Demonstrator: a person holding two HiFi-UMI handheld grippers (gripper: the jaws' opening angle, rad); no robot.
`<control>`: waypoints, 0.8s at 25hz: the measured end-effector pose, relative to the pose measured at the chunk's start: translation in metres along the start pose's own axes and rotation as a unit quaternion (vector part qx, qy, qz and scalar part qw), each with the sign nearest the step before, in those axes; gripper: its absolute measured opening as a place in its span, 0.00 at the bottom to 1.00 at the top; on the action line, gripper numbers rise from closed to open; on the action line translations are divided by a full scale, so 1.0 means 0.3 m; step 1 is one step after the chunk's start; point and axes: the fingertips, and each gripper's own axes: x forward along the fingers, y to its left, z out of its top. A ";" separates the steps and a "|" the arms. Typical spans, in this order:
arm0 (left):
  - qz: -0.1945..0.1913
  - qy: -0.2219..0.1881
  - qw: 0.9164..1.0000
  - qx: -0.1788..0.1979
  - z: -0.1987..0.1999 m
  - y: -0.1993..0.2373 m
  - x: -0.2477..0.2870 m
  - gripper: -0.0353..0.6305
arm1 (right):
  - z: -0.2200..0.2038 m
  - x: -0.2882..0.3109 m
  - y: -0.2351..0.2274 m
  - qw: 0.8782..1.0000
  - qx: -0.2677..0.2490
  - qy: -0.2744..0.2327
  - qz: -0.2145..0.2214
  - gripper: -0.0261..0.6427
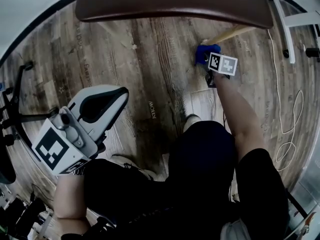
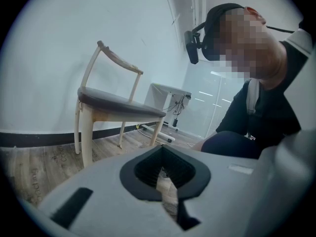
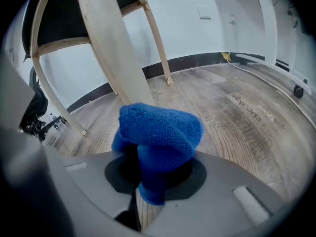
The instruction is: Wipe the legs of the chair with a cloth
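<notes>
The chair has a dark brown seat and pale wooden legs. My right gripper is shut on a blue cloth, which bulges out of the jaws. That cloth rests against the lower part of the nearest chair leg, close to the floor under the seat's right front corner. My left gripper is held low at the left, away from the chair, its jaws closed with nothing between them. In the left gripper view the whole chair stands a way off by the white wall.
A wood-plank floor lies all round. A white cable trails on the floor at the right, beside a white table base. Black stands sit at the left. The person's dark-trousered knees are below the chair.
</notes>
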 end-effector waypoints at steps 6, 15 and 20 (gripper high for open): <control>-0.006 -0.001 1.000 0.002 0.001 -0.006 0.001 0.05 | 0.096 -0.125 0.045 0.999 -0.008 -0.039 0.008 0.17; -0.021 -0.026 0.999 0.011 0.042 -0.029 -0.001 0.05 | 0.403 -0.563 0.219 0.988 -0.070 -0.122 0.067 0.17; -0.026 -0.036 0.999 0.015 0.055 -0.040 -0.015 0.05 | 0.535 -0.763 0.378 0.974 -0.131 -0.144 0.114 0.17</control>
